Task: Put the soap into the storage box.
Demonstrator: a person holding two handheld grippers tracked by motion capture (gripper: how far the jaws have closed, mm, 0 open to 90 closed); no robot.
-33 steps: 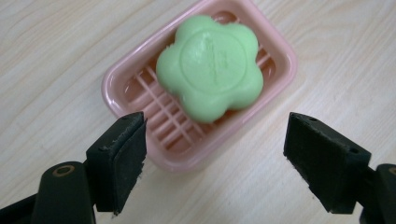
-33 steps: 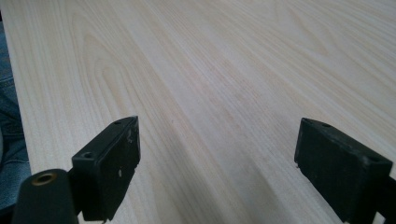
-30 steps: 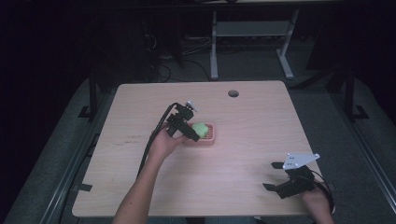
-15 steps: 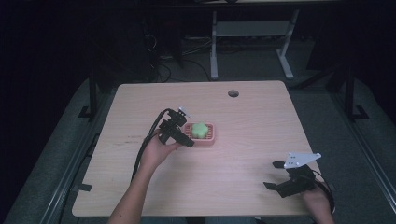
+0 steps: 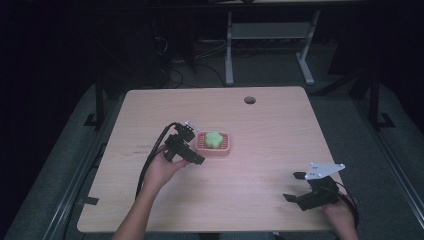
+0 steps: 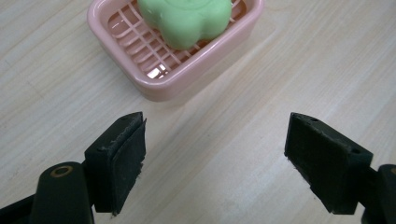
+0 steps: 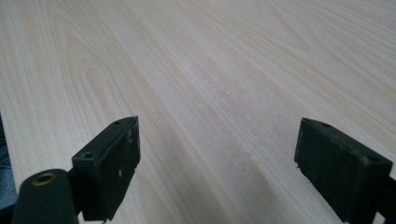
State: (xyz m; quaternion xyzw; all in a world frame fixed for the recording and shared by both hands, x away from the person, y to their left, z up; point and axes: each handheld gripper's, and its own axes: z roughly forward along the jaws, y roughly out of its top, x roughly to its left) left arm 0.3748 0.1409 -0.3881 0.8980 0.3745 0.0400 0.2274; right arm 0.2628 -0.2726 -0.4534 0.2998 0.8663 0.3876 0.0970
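The left hand-held gripper [image 5: 192, 159] has been drawn back from the pink plastic soap dish [image 5: 213, 145] over the last second. One second ago its jaws were over the dish at the soap; now they are spread wide with nothing between them, just beside the dish's near left corner and above bare wood. The green flower-shaped soap bar [image 5: 214, 138] is left lying in the dish, on its slatted grid, as is confirmed in the left gripper view, where the soap [image 6: 186, 18] rests inside the pink rim [image 6: 154, 86] beyond the parted jaws. From this it is judged that the soap has been placed and released, so the placing step appears done.

The right hand-held gripper [image 5: 300, 192] is held near the front right corner of the tabletop, well apart from the dish, in the same place as before. Its jaws are open and empty over plain wood grain.

The tabletop [image 5: 280, 135] is of pale wood with rounded corners, and a dark round cable hole [image 5: 250, 100] is set near its far edge. The room beyond is dim; a grey carpeted floor, cables and the white legs of another desk [image 5: 229, 55] can be made out.
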